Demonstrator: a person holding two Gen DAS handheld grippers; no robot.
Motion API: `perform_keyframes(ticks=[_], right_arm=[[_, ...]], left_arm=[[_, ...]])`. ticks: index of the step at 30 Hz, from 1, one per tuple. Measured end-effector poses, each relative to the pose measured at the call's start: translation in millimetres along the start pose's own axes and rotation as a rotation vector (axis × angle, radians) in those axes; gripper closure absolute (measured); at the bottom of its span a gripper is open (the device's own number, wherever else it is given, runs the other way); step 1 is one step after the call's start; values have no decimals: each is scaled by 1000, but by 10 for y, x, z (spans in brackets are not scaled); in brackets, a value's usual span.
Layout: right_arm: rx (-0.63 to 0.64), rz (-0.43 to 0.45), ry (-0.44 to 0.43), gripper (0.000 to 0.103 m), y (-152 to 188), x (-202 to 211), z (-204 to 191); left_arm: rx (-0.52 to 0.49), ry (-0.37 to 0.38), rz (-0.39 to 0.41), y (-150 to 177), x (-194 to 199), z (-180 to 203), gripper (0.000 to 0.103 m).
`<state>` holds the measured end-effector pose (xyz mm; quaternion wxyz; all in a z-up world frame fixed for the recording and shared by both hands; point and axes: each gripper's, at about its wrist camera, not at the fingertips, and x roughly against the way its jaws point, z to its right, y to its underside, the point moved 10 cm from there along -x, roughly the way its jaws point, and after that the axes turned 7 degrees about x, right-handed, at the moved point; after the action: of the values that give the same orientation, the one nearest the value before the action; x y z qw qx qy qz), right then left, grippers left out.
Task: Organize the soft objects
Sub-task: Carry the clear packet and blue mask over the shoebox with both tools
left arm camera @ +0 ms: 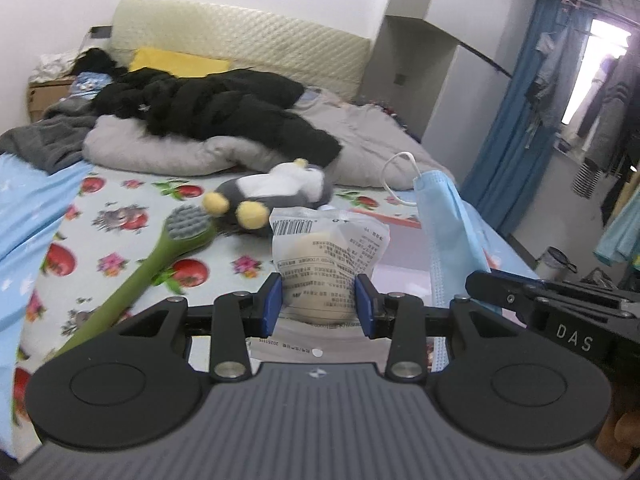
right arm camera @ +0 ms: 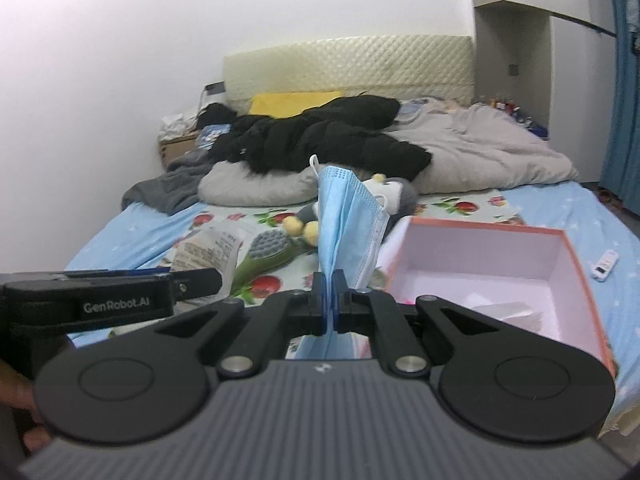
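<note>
My left gripper (left arm camera: 319, 300) is shut on a clear printed packet with a beige sponge inside (left arm camera: 326, 264), held above the bed. My right gripper (right arm camera: 330, 300) is shut on a blue face mask (right arm camera: 346, 220), which stands up between the pads; the mask also shows at the right in the left wrist view (left arm camera: 448, 224). A grey and white plush penguin with yellow feet (left arm camera: 276, 192) lies on the fruit-print sheet. A green brush with grey bristles (left arm camera: 160, 252) lies to its left. An open pink box (right arm camera: 492, 276) sits to the right of my right gripper.
A grey duvet (left arm camera: 360, 140) and black clothing (left arm camera: 224, 104) are heaped at the far end of the bed. A small white device (right arm camera: 605, 265) lies on the blue sheet right of the box. Blue curtains (left arm camera: 516, 112) hang at the right.
</note>
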<state>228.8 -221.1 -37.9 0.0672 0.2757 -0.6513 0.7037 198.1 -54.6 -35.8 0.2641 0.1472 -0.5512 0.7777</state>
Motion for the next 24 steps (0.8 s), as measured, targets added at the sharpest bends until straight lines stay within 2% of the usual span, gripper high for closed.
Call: perform_keyframes(ticks=[6, 12, 24], right_arm=[[-41, -8, 66, 97, 28, 3, 374], [-93, -50, 120, 97, 146, -166, 791], [-179, -177, 184, 97, 504, -685, 1549]], left_arm=[[-34, 62, -15, -56, -176, 387, 59], [-67, 102, -69, -9, -520, 696, 58], [-86, 117, -230, 267, -1601, 1065, 58]])
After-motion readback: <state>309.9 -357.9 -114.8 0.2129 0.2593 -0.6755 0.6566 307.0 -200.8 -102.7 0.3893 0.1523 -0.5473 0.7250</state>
